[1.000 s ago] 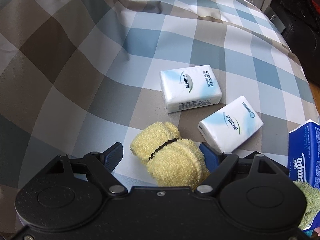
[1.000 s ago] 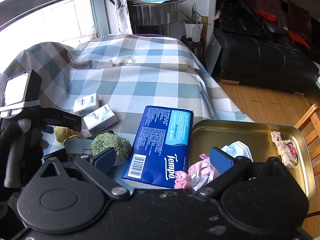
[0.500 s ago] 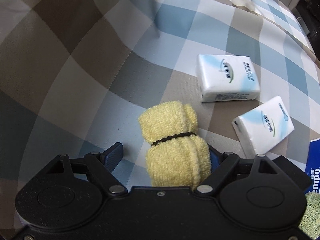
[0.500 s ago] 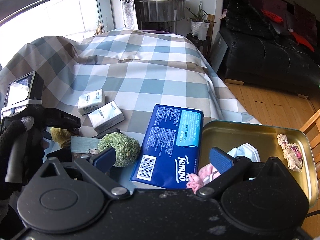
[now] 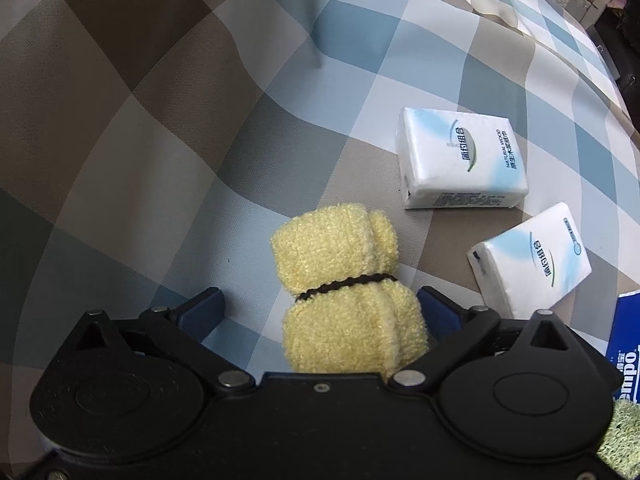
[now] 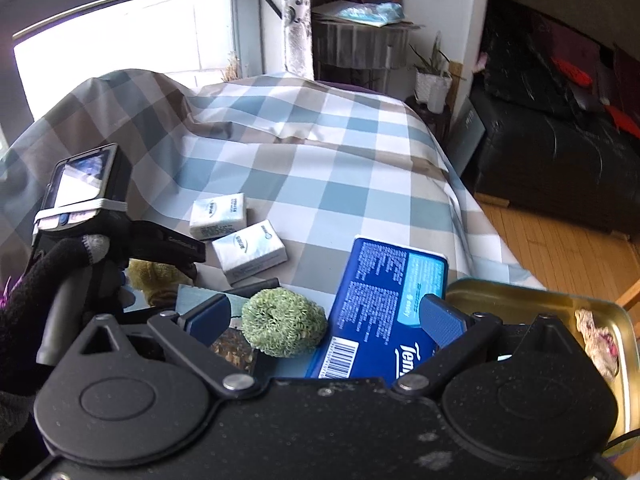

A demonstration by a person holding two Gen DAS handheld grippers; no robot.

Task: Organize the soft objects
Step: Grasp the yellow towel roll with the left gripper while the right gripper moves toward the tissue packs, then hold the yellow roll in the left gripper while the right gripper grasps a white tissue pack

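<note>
Movement since earlier: left gripper (image 5: 320,312) has swung leftward and come in closer, so the yellow towel roll (image 5: 344,284) now stands nearly straight up between its fingers instead of slanting toward 1 o'clock.
Left jaws: spread wide; the right finger touches the roll's lower half, the left finger is apart from it with bare cloth between, so nothing is clamped.
Yellow towel roll: lies on the checked cloth (image 5: 160,140), bound at its middle by a black band (image 5: 346,282); its lower end is hidden behind the gripper body.
Tissue packs: two small white packs (image 5: 460,164) and (image 5: 530,260) have slid to 2 and 3 o'clock of the roll, both apart from it.
Right gripper (image 6: 326,312): has shifted left from over the tray's pink cloth; its jaws are released and empty, hanging over the green scrubber (image 6: 282,324) and the blue tissue pack (image 6: 384,304).
Blue tissue pack: just beside the scrubber at its 3 o'clock.
Metal tray (image 6: 520,300): at 3 o'clock in the right wrist view, holding a frilly cloth (image 6: 598,338).
</note>
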